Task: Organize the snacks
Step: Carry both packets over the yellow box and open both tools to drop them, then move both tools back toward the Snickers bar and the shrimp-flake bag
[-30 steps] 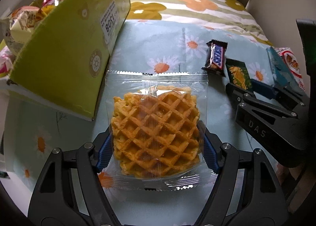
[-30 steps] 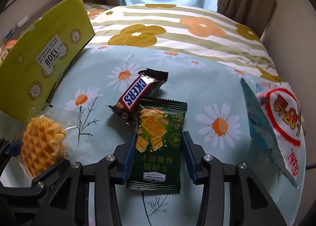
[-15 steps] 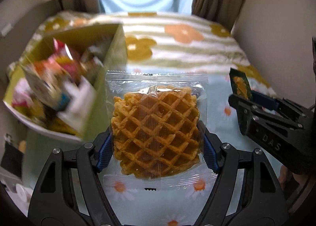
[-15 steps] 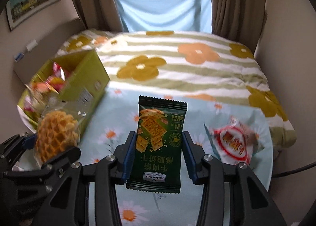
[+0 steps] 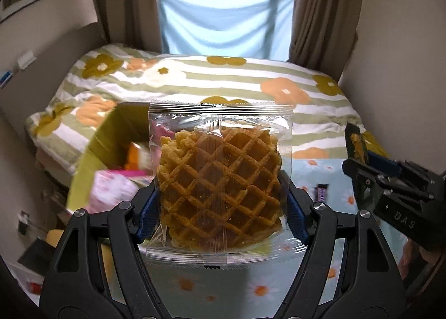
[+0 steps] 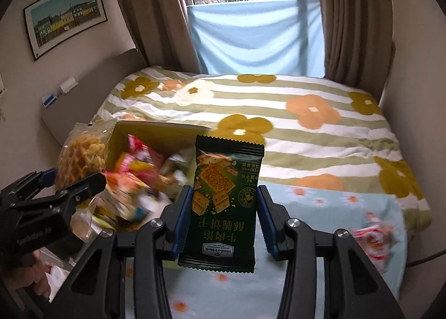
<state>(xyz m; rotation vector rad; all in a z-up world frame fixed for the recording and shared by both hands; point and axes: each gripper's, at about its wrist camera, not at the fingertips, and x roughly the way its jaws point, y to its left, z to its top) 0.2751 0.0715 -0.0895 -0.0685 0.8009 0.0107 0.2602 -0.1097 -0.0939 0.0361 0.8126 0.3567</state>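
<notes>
Now both pkts are off the surface and up in the air, whereas a sec ago they lay flat on the daisy-print cloth (image 5: pixel 315 288).

Largest first: the bed (image 6: pixel 278 101) with its striped flower cover has come into full view behind, w/ the window and curtains above it; a sec ago only its near edge showed. So both views have lifted and tipped up.

Green snack box (image 6: pixel 156 138) sits lower left, open, already packed w/ bright wrappers. A sec ago only its outer wall showed from low down; now the inside is visible from above, so both loads are probably high enough to clear its rim.

Left hand-held gripper (image 5: pixel 220 207) is clamped on the waffle pkt (image 5: pixel 220 190), pads pressing its sides. It hangs in front of the box opening in the left view.

Right hand-held gripper (image 6: pixel 223 216) is clenched on the green cracker pkt (image 6: pixel 223 202), held upright, just right of the box.

Left behind on the cloth: a red-white bag (image 6: pixel 373 238) and a small choc bar (image 5: pixel 320 193).

Judgement: pick-up done for both; next is carry over the box and release. More snacks remain.
</notes>
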